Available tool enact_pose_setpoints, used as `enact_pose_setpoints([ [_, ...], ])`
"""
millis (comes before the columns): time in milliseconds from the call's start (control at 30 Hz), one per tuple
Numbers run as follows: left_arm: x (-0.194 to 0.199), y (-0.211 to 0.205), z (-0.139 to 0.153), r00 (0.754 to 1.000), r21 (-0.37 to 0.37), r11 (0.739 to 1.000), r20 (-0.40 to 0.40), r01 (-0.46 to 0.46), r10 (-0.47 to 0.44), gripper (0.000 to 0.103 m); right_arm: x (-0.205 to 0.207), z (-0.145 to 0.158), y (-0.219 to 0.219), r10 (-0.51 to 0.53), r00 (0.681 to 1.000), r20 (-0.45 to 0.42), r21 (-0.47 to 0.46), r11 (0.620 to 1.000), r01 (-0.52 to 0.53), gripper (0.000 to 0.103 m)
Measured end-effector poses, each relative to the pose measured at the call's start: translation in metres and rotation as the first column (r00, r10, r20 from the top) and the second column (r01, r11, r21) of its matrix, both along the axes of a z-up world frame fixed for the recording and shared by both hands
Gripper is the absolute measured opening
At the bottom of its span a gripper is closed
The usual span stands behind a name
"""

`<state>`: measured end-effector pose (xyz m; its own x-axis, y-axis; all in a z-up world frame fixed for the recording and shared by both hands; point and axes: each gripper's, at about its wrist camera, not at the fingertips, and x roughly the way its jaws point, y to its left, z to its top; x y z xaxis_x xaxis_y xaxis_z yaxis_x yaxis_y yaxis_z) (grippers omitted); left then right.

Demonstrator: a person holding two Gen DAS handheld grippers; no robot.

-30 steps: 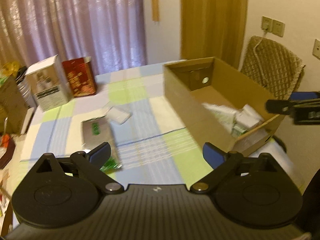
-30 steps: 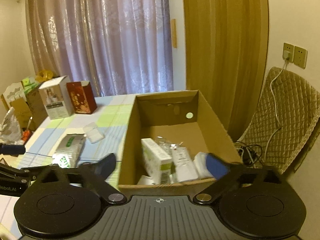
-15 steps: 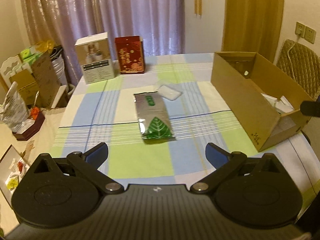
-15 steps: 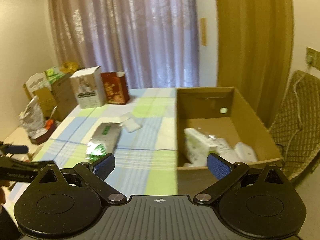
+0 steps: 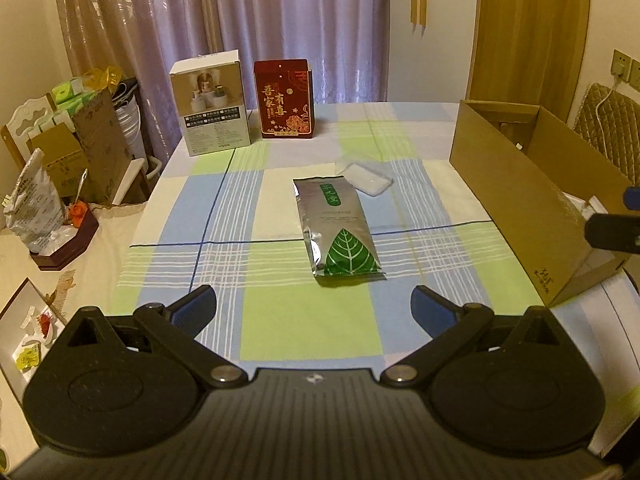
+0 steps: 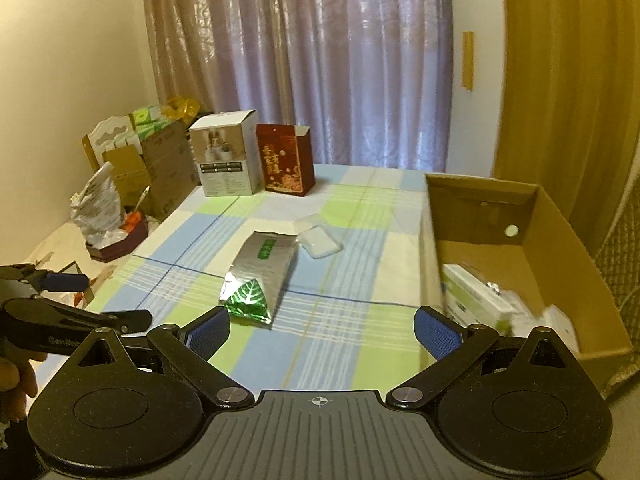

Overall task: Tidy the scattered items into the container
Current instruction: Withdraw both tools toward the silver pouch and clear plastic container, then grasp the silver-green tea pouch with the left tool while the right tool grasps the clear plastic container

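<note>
Nearest in the left wrist view: left gripper (image 5: 314,306), jaws spread wide and empty, hovering above the near edge of the checked tablecloth (image 5: 280,332). Right gripper (image 6: 322,330) likewise released, nothing between its blue pads, sitting off to the right near the cardboard box (image 6: 560,248).

Just beyond the left gripper, centred between its fingers: silver foil pouch (image 5: 338,226) with a green leaf print, flat on the cloth, long axis running away from the camera, leaf end nearest. Touching or just beside its far right corner, a small clear plastic case (image 5: 366,176); hard to tell from this angle whether overlapping the pouch or merely alongside. Both outside the box, well apart from it.

For the pickup, probably best: straight advance and descent with the left gripper, jaws kept at full spread, closing across the pouch's narrow width near the leaf end. Foil likely slippery and soft, so a low approach with fingertips brushing the cloth, then a firm pinch and a lift high enough to clear the box wall. Care needed not to nudge the plastic case away.

Farther right, box open at the top, already holding a few white and green packages (image 6: 476,300). At the far table edge, a white carton (image 5: 210,104) and a red carton (image 5: 285,98), upright side by side.
</note>
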<state>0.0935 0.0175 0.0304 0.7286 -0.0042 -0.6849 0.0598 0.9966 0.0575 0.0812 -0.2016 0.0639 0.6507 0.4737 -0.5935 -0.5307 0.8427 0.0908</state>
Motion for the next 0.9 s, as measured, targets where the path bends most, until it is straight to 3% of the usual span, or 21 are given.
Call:
enact_pose_setpoints([
  [367,0.084,-0.001,-0.044,1.000,-0.040,0.999,-0.001,0.031,-0.031,0.102,0.088,-0.030,0.042,-0.010,0.999,-0.044,-0.004,1.000,0.009,0.103],
  [567,0.133,-0.002,-0.076,1.000,-0.074,0.997,-0.014,0.023,-0.025,0.102,0.138,-0.047,0.056,-0.026,0.998,-0.059,0.044,0.999,0.028,0.103],
  [733,0.162,-0.014,-0.105,0.998,-0.057,0.997,-0.039,0.048,-0.050,0.102,0.166,-0.056,0.065,-0.024,0.998,-0.052,0.048,0.998,0.027,0.103],
  [900,0.181,-0.026,-0.128,0.996,0.008,0.998,-0.065,0.059,-0.058,0.101,0.182,-0.067,0.070,-0.031,0.998,-0.054,0.046,0.998,0.033,0.103],
])
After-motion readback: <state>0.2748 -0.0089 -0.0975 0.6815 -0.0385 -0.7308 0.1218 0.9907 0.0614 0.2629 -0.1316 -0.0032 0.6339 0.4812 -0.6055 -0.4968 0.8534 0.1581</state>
